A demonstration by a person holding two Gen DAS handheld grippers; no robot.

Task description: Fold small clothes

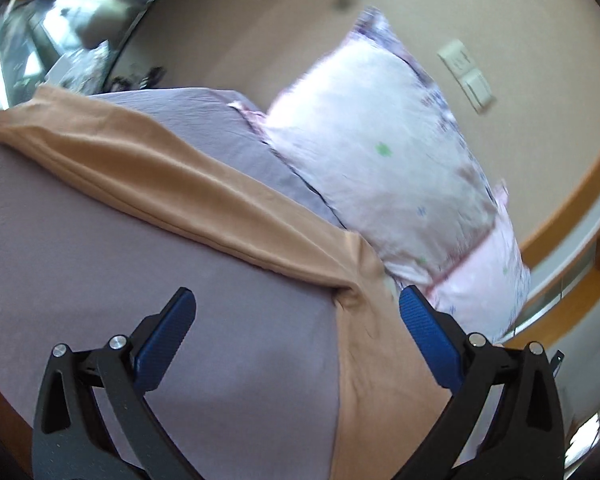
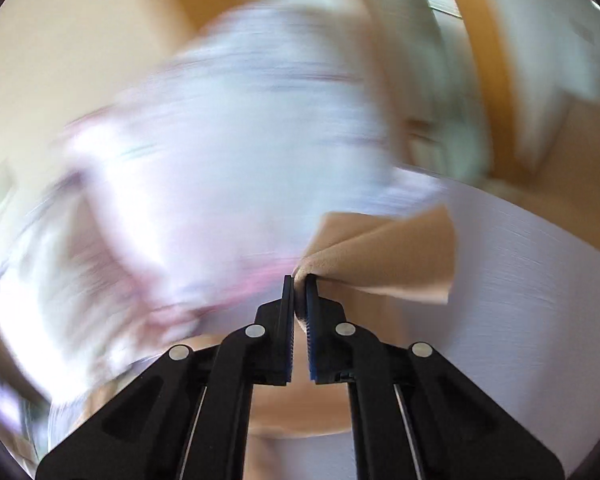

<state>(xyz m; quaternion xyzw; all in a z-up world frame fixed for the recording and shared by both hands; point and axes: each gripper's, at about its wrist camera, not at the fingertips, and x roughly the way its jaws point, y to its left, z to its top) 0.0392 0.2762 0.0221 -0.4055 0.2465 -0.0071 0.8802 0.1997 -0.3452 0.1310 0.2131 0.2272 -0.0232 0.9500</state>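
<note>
A tan garment (image 1: 148, 168) is lying stretched across the lilac bedsheet (image 1: 80, 288), running from far left toward the floral pillow (image 1: 384, 152) crowding the right side. The left gripper (image 1: 296, 316) is hovering wide apart above the sheet. The right gripper (image 2: 299, 280) is pinching a fold of the tan garment (image 2: 384, 264); the pillow behind is blurring.

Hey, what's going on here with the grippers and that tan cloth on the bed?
A person is folding a tan garment on a lilac bedsheet. The right gripper is shut on a bunched edge of the cloth and lifts it; that view is motion-blurred. The left gripper is open, hovering over the sheet near the garment's bend, holding nothing. A pale floral pillow lies beside it.
</note>
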